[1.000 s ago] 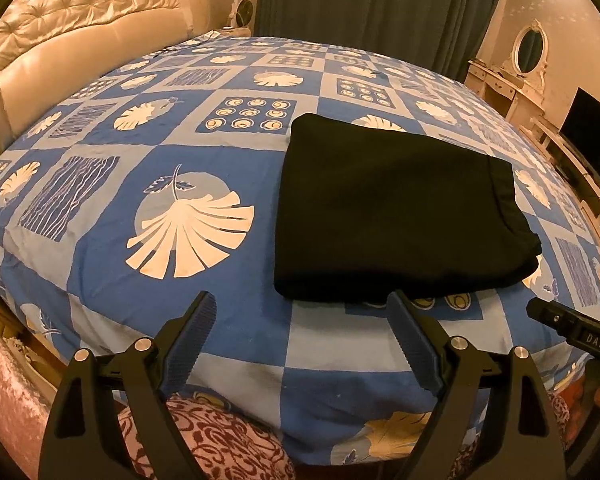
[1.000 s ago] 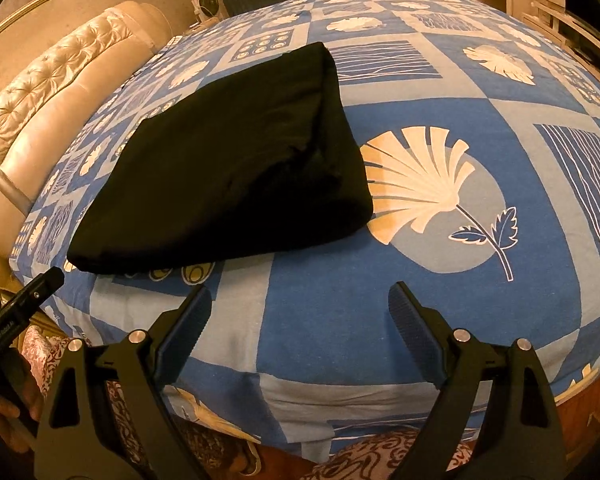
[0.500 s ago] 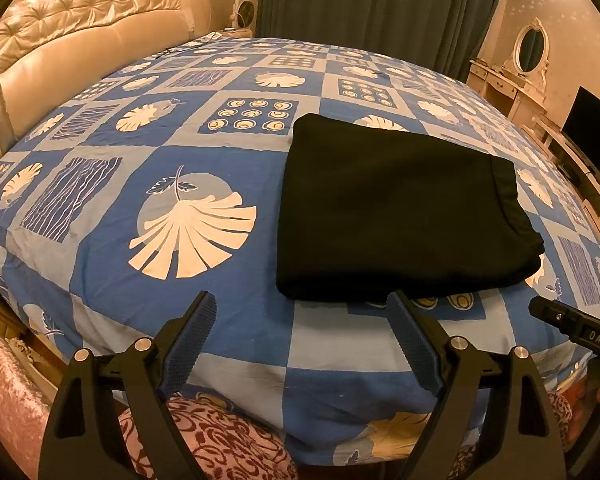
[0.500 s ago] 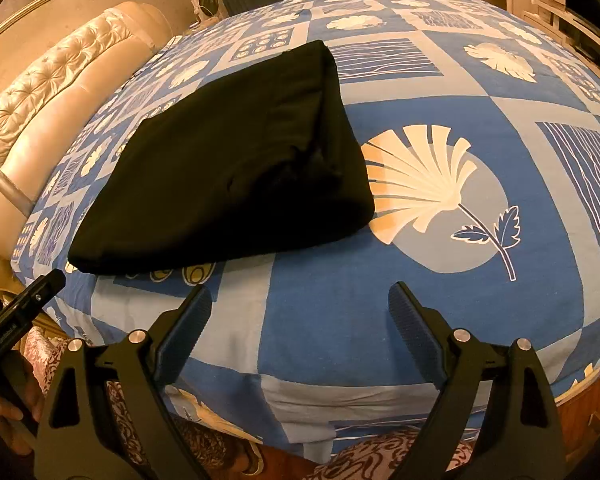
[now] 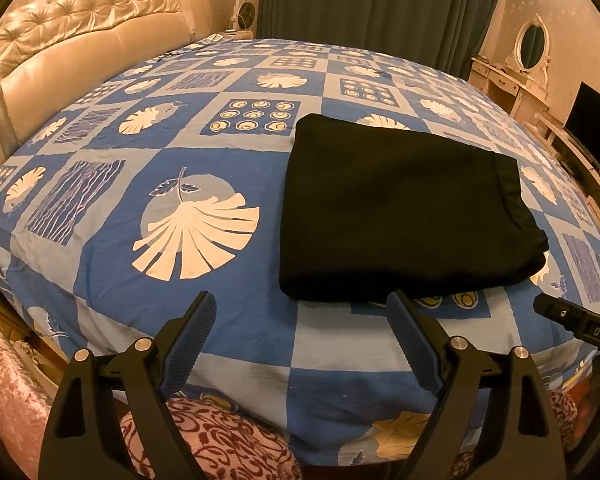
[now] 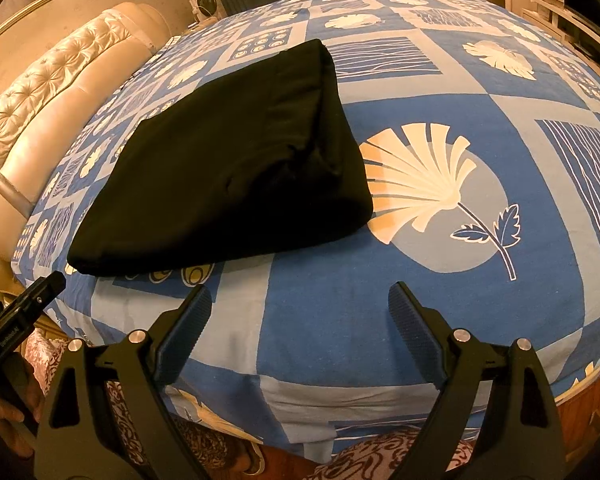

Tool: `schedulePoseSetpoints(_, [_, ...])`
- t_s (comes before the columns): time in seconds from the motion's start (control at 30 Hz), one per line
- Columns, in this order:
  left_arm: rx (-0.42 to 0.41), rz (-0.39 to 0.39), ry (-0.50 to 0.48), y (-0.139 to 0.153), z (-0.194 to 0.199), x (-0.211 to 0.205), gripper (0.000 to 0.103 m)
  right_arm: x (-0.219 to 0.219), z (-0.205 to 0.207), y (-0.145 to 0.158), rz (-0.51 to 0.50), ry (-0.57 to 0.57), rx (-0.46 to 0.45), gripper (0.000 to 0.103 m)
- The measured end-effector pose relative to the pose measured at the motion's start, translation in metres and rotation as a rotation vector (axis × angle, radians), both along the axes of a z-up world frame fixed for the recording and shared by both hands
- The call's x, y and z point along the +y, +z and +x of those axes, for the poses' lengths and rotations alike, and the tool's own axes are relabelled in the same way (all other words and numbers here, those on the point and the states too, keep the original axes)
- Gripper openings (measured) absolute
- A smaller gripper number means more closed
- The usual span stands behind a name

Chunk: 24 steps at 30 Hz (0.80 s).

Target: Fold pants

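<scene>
Pants [image 5: 400, 208] lie folded flat on bed [image 5: 228, 320] — looks finished; left hand-held gripper [image 5: 300, 344], right hand-held gripper [image 6: 300, 336] hover clear, jaws wide, empty.

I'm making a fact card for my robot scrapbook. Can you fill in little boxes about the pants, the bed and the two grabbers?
pants: black pants, folded into a flat bundle
where: on the blue patterned bedspread, near its front edge
left gripper: open, empty, short of the pants
right gripper: open, empty, over bare bedspread
touching pants: neither gripper
</scene>
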<state>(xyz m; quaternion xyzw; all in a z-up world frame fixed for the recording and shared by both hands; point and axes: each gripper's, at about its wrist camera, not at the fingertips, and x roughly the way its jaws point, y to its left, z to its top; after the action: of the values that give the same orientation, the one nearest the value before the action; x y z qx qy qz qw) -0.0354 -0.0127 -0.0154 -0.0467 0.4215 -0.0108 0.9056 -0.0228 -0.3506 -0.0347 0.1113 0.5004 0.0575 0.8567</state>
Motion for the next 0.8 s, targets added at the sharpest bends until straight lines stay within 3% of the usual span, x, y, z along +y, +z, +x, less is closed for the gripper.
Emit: schedulePoseSetpoints(0.8, [-0.028, 0.053, -0.031, 0.007, -0.002, -0.012, 0.086, 0.004, -0.001, -0.004, 0.004, 0.003, 0.012, 0.090])
